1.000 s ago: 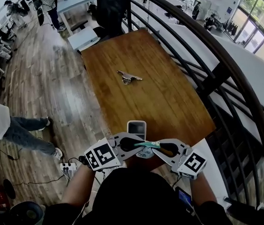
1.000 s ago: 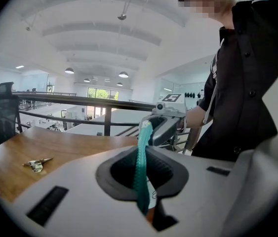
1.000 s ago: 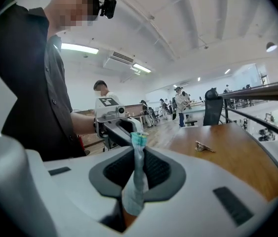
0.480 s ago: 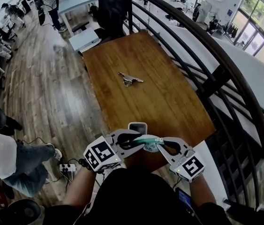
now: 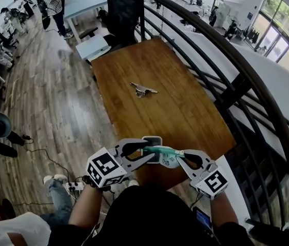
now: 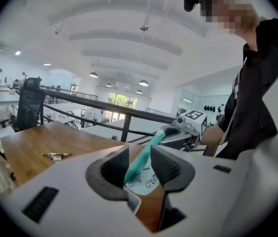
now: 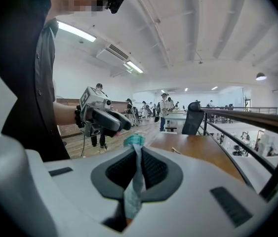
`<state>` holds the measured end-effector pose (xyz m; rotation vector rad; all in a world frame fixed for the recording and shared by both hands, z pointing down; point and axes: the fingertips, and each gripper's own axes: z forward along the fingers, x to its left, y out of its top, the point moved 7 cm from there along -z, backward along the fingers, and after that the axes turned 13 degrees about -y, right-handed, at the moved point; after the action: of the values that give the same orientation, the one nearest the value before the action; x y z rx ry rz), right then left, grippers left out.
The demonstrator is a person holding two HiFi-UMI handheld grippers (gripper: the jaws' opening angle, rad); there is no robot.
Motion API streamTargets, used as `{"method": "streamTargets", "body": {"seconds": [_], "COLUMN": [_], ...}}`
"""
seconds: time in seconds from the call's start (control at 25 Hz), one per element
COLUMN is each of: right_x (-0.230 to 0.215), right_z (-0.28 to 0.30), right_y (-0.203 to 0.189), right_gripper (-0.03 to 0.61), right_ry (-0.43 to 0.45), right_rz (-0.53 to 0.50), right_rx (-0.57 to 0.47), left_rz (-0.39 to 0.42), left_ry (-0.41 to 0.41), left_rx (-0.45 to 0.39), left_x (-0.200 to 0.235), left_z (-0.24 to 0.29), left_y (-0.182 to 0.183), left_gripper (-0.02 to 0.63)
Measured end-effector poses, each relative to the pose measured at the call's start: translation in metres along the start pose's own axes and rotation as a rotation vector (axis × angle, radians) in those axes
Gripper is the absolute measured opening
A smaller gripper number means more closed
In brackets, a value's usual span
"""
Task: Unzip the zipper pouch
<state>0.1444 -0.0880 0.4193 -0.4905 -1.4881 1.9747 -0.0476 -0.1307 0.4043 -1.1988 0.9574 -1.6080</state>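
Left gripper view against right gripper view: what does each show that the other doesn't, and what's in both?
Only the left gripper view: the left gripper, jaws apart and just opened, with the teal zipper edge of the pouch unclamped between them, and the right gripper seen from outside. Only the right gripper view: the right gripper's jaws shut on the pouch, and the left gripper seen from outside. Both: the pouch, wooden table, black chair and railing.
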Motion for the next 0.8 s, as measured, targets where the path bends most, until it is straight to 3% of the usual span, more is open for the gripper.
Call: {"method": "streamTargets", "body": {"seconds": [0.2, 0.32, 0.52, 0.68, 0.8], "right_x": [-0.003, 0.002, 0.013, 0.017, 0.02], "right_z": [0.003, 0.007, 0.013, 0.019, 0.022], "right_y": [0.0, -0.001, -0.004, -0.005, 0.0], "right_gripper": [0.002, 0.002, 0.002, 0.002, 0.002], "right_ry": [-0.041, -0.058, -0.074, -0.085, -0.101], "right_rz": [-0.063, -0.117, -0.187, -0.282, -0.336], "right_rx": [-0.014, -0.002, 0.041, 0.056, 0.076], "left_rz": [-0.036, -0.159, -0.338, -0.347, -0.377], "left_ry": [0.023, 0.011, -0.094, -0.075, -0.072], "left_rx": [-0.008, -0.03, -0.067, -0.005, -0.018], "left_x": [0.001, -0.004, -0.014, -0.012, -0.01], "left_z": [-0.002, 0.01, 0.034, 0.046, 0.048], "left_y": [0.01, 0.013, 0.013, 0.007, 0.005], "left_gripper": [0.141, 0.072, 0.052, 0.054, 0.055]}}
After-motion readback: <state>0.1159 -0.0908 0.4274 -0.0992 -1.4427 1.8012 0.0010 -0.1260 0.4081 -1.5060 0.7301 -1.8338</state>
